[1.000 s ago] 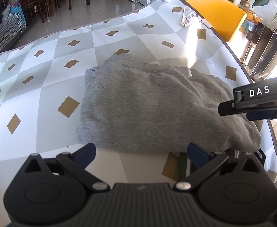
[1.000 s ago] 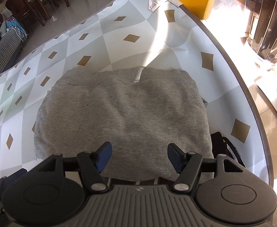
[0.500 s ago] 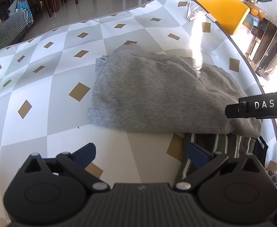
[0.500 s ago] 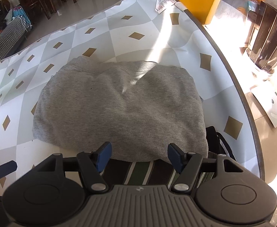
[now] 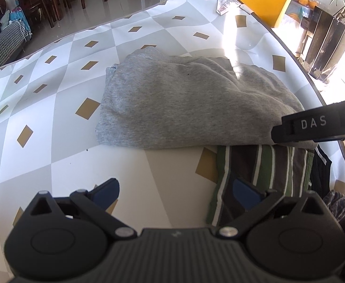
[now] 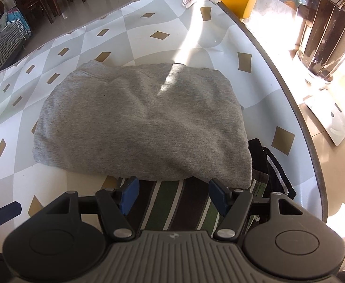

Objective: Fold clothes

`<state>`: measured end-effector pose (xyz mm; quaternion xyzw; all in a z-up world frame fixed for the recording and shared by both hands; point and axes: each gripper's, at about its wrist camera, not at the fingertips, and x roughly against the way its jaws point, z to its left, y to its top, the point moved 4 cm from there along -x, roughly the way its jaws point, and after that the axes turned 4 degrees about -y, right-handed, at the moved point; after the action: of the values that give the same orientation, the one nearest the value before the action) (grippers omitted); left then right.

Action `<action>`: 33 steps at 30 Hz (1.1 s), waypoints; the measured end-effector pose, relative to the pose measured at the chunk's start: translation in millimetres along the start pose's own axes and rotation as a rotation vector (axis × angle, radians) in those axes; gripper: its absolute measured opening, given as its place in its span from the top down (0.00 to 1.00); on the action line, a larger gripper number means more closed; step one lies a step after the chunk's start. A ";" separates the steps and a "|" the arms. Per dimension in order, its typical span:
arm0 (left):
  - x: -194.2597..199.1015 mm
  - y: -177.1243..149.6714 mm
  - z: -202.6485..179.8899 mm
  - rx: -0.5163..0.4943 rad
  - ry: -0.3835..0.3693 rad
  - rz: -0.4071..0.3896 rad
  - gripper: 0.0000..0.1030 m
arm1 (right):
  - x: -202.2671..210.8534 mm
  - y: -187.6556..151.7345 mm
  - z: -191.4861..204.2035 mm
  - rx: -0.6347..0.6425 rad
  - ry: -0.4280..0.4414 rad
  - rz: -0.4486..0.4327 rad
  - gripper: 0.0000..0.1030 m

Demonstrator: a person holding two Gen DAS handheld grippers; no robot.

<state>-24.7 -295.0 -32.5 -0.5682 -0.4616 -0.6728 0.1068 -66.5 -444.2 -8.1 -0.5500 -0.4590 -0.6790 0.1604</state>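
We see the folded grey sweatshirt (image 6: 139, 122) lying on the diamond-patterned surface (image 5: 54, 99), its near edge overlapping a striped garment (image 6: 172, 202) beside a dark garment (image 6: 273, 165). Our left gripper (image 5: 176, 192) hangs with its jaws spread and empty above the bare surface and the striped garment's edge. Our right gripper (image 6: 173, 195) is likewise spread, holding nothing, over the striped garment.

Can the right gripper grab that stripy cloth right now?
Probably yes. The right gripper is open and empty, with the striped garment right below its fingertips and nothing between. Only its far edge is tucked under the folded grey sweatshirt.
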 end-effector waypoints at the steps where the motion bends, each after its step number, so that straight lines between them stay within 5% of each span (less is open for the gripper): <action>1: 0.3 -0.5 -0.2 -0.002 0.001 0.000 0.00 | -0.2 -0.7 0.3 0.001 0.001 0.003 0.38; 33: 29.2 -10.0 -1.5 -0.040 0.046 -0.050 0.00 | 7.8 -17.7 -6.4 -0.045 -0.019 -0.004 0.38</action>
<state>-42.1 -279.5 -12.2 -0.5427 -0.4595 -0.6975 0.0891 -85.8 -437.7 -8.8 -0.5590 -0.4464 -0.6841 0.1422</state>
